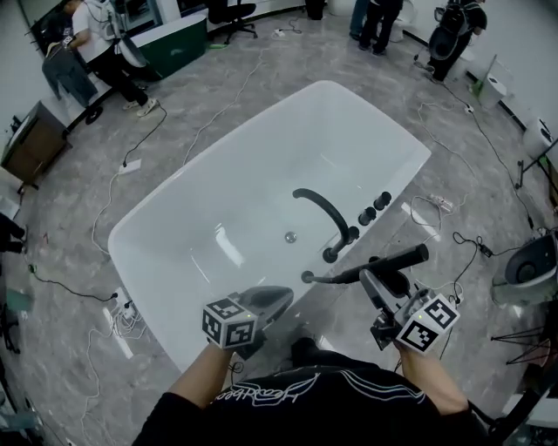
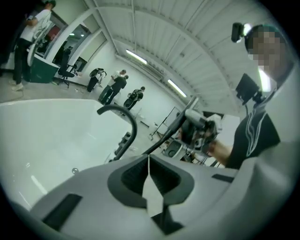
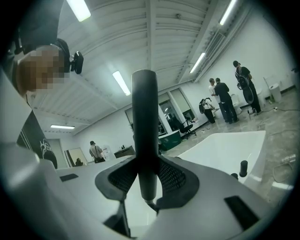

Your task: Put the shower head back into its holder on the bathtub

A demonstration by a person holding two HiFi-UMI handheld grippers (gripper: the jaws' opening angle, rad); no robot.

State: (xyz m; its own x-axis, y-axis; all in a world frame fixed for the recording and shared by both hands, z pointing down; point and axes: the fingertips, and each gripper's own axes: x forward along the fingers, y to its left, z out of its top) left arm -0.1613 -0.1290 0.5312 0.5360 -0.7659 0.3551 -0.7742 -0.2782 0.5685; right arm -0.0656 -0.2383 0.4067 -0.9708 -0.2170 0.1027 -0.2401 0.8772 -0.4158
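Observation:
The black stick shower head (image 1: pixel 397 261) hangs over the white bathtub's (image 1: pixel 218 200) near right rim, and its hose (image 1: pixel 331 279) runs left to a small black fitting (image 1: pixel 307 277) on the rim. My right gripper (image 1: pixel 384 280) is shut on the handle; in the right gripper view the handle (image 3: pixel 144 136) stands upright between the jaws of that gripper (image 3: pixel 145 187). The left gripper (image 1: pixel 266 303) hovers over the near rim, shut and empty, its jaws (image 2: pixel 149 180) meeting. The left gripper view shows the black arched faucet (image 2: pixel 123 123) and the other gripper (image 2: pixel 199 129).
The arched faucet (image 1: pixel 324 211) and black knobs (image 1: pixel 375 207) sit on the tub's right rim, with a drain (image 1: pixel 290 236) in the basin. Cables and a power strip (image 1: pixel 129 165) lie on the grey floor. People (image 1: pixel 379 22) stand at the back, and equipment (image 1: pixel 527 266) stands at the right.

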